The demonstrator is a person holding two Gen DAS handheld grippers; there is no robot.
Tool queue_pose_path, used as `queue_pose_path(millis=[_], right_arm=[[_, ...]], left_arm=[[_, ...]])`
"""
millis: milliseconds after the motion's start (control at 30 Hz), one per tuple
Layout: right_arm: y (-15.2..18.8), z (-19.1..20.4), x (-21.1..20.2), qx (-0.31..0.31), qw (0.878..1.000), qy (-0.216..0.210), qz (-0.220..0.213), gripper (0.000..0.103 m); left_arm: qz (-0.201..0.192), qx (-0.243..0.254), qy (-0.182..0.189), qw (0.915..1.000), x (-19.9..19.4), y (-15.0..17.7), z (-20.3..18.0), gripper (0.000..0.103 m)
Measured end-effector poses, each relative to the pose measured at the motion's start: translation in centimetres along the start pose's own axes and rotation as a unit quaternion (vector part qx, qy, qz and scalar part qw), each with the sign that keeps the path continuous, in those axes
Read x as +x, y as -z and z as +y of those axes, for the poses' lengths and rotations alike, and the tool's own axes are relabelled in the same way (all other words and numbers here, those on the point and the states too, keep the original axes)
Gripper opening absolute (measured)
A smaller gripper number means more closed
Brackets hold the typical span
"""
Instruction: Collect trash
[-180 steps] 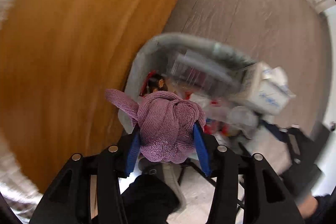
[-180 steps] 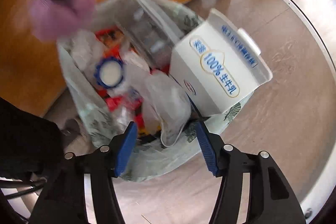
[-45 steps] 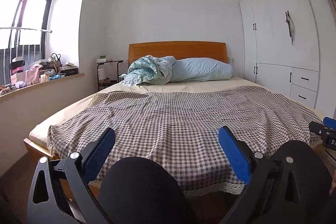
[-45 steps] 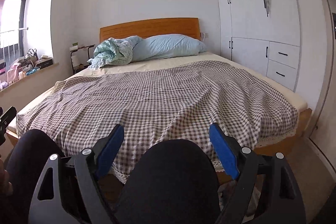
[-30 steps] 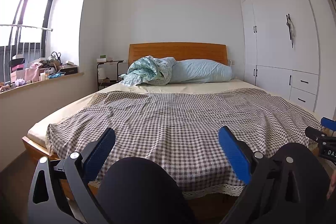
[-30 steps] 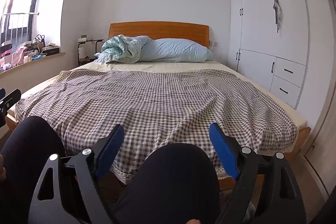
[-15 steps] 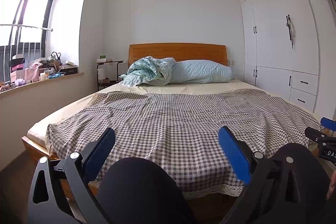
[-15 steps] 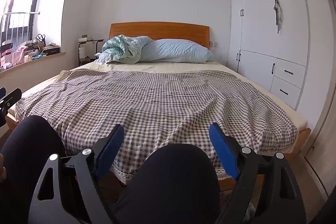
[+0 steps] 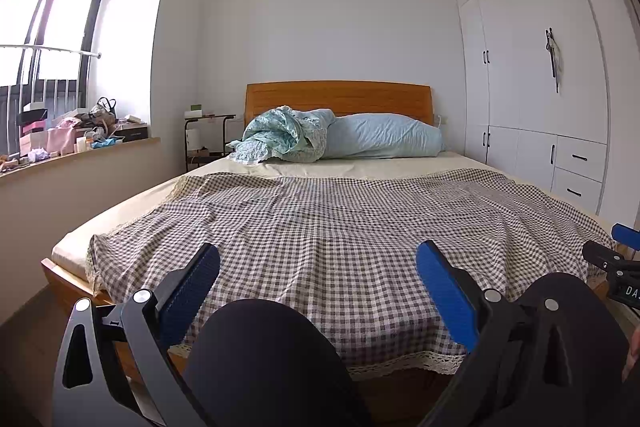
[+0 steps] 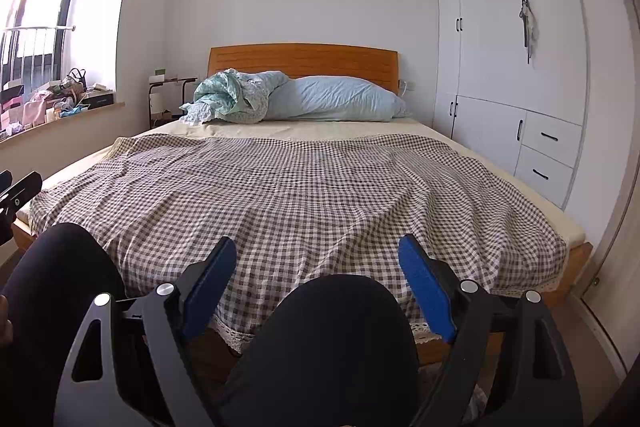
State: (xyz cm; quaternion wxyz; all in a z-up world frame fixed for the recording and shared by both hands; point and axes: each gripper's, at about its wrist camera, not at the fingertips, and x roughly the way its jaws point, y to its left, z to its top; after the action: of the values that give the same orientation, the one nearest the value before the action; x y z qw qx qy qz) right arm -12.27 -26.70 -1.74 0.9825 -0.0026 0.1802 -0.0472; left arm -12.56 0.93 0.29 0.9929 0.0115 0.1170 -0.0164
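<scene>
Home bedroom: bed (image 9: 340, 227), wardrobe (image 9: 532, 75)

Knees and frame edges hide the foot of the bed

In both wrist views a black-clad knee (image 9: 264, 359) fills the space below the spread jaws, covering the near bed frame (image 9: 60, 273) and floor. The right gripper (image 9: 618, 259) shows only as a fingertip at the left view's right edge; the left gripper (image 10: 16, 193) likewise at the right view's left edge. The windowsill clutter (image 9: 76, 137) is too small to identify.
</scene>
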Motion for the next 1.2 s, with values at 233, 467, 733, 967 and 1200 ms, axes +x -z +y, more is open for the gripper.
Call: queue_pose_path(millis=[233, 467, 733, 967, 1200], right_arm=[[-0.03, -0.06, 0.01, 0.000, 1.000, 0.000, 0.000, 0.080], [-0.02, -0.01, 0.03, 0.000, 1.000, 0.000, -0.001, 0.080], [-0.01, 0.00, 0.02, 0.001, 1.000, -0.001, -0.002, 0.080], [-0.03, 0.05, 0.08, 0.001, 1.000, -0.001, -0.001, 0.080], [0.00, 0.20, 0.09, 0.002, 1.000, -0.001, -0.001, 0.080]], left_arm=[[0.000, 0.000, 0.000, 1.0000, -0.01, 0.00, -0.07, 0.095], [0.000, 0.000, 0.000, 1.0000, -0.07, 0.01, -0.07, 0.095], [0.000, -0.003, 0.001, 1.0000, -0.08, -0.04, 0.09, 0.095], [0.002, -0.006, 0.000, 1.0000, -0.10, -0.06, 0.17, 0.095], [0.001, -0.002, -0.001, 1.0000, -0.12, -0.13, 0.00, 0.095]])
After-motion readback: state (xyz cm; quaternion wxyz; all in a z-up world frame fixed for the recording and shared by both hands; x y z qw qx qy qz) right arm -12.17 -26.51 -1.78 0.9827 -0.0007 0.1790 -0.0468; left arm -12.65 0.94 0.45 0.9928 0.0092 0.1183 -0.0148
